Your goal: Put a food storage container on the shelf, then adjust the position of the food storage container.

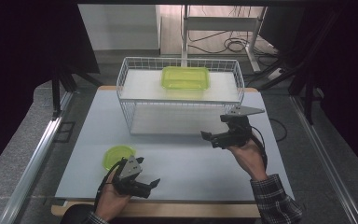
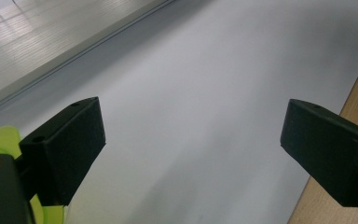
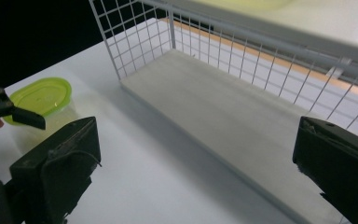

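Both jaws wide, nothing held: left gripper (image 1: pixel 150 184), right gripper (image 1: pixel 208 138). Best to swing left toward the round lime-lidded plastic container (image 1: pixel 118 156), squarely, low over the white table (image 1: pixel 186 163).

The person is wearing a dark plaid sleeve (image 1: pixel 276 200) on the right arm and a dark cuff (image 1: pixel 89 217) on the left. Each hand is carrying a black tool: the left tool (image 1: pixel 147 184) and the right tool (image 1: pixel 210 136) are both showing a grey three-cornered plate on top, dotted with small holes, and a black cable is trailing from each. In the gripper views the jaws are showing as blocky, matt black pads with small round screw holes
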`<state>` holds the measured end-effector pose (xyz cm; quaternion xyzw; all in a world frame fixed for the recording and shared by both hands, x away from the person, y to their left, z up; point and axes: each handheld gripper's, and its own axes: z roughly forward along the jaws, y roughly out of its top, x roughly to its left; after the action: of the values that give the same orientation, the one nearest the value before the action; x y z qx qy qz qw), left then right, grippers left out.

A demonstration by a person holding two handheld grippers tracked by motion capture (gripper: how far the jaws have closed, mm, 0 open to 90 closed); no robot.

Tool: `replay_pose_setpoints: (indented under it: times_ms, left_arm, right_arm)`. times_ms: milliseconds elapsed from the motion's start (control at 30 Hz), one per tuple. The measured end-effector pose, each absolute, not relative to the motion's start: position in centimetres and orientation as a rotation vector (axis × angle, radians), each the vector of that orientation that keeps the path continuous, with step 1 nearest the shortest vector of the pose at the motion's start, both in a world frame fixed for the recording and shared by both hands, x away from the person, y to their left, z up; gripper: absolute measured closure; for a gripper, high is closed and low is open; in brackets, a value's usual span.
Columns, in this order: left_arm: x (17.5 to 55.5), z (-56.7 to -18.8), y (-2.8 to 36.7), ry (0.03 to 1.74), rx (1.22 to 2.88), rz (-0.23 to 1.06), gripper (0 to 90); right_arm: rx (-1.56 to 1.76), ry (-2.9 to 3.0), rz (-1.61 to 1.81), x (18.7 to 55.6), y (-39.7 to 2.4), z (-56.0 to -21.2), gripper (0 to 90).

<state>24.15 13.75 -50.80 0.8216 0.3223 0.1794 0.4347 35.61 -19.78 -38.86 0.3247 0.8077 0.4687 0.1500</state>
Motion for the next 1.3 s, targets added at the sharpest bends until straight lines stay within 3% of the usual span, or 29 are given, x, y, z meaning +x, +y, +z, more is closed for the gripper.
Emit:
replay_pose_setpoints:
  times_ms: [1300]
  left_arm:
    - [24.2, -50.5, 14.1, 0.836, 2.06, 0.505, 2.8]
  right_arm:
    - [0.999, 2.396, 1.232, 31.0, -21.9, -47.3, 0.2]
